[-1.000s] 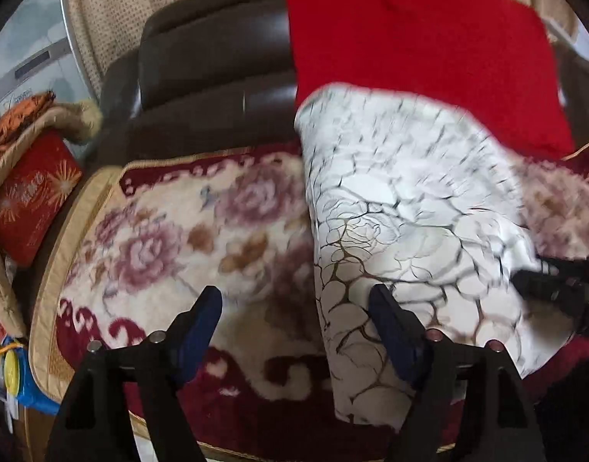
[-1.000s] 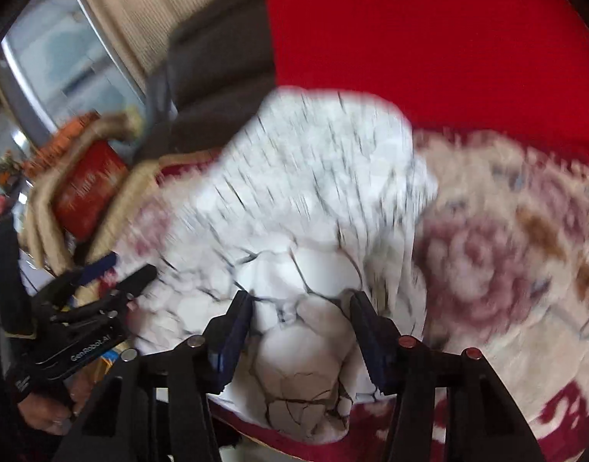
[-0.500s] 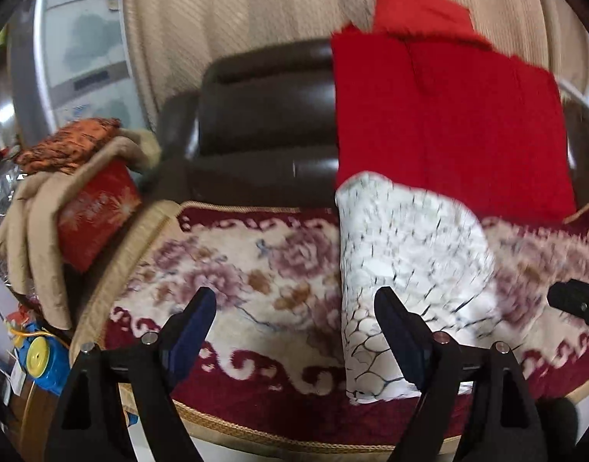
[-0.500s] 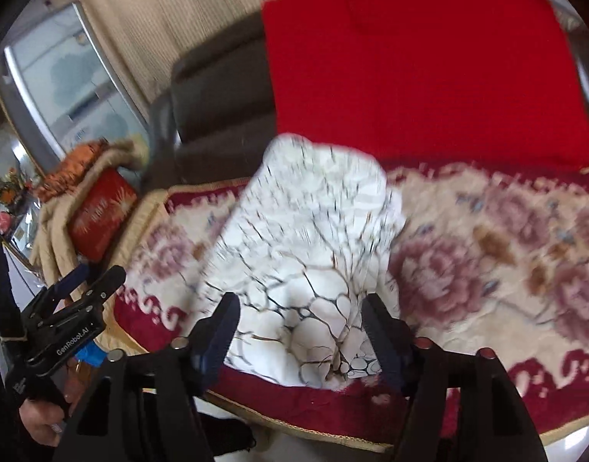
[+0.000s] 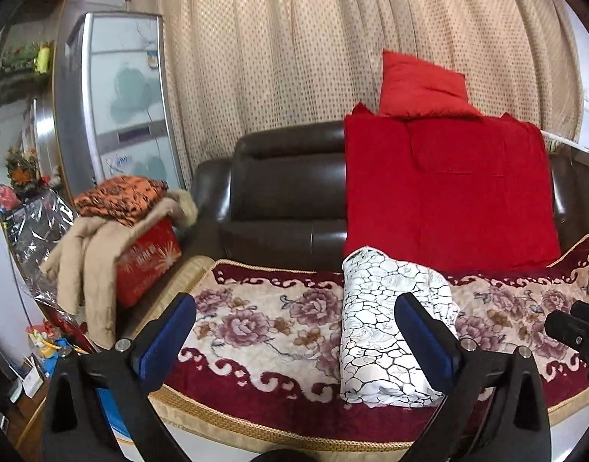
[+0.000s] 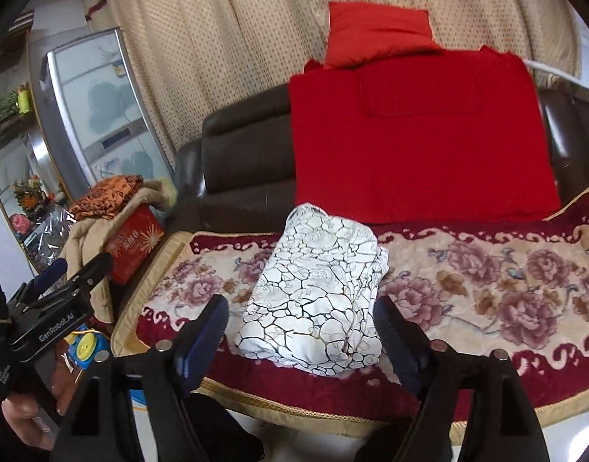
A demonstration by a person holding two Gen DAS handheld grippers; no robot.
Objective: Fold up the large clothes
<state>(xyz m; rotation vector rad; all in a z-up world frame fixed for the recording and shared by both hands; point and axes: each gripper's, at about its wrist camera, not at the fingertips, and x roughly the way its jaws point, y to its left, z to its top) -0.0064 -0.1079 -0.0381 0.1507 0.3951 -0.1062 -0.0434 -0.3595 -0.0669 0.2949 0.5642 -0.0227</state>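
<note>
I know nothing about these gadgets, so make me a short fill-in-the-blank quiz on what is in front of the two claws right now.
1. The white crackle-patterned garment lies ____ into a compact bundle.
2. It rests on a ____-patterned sofa cover.
3. Both the left claw and the right claw are ____.
4. The blanket draped over the sofa back is ____.

Missing words: folded; floral; open; red

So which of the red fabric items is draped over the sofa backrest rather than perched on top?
The large flat red blanket hangs down the brown sofa's backrest to the seat; the smaller red pillow sits above it against the curtain.
</note>
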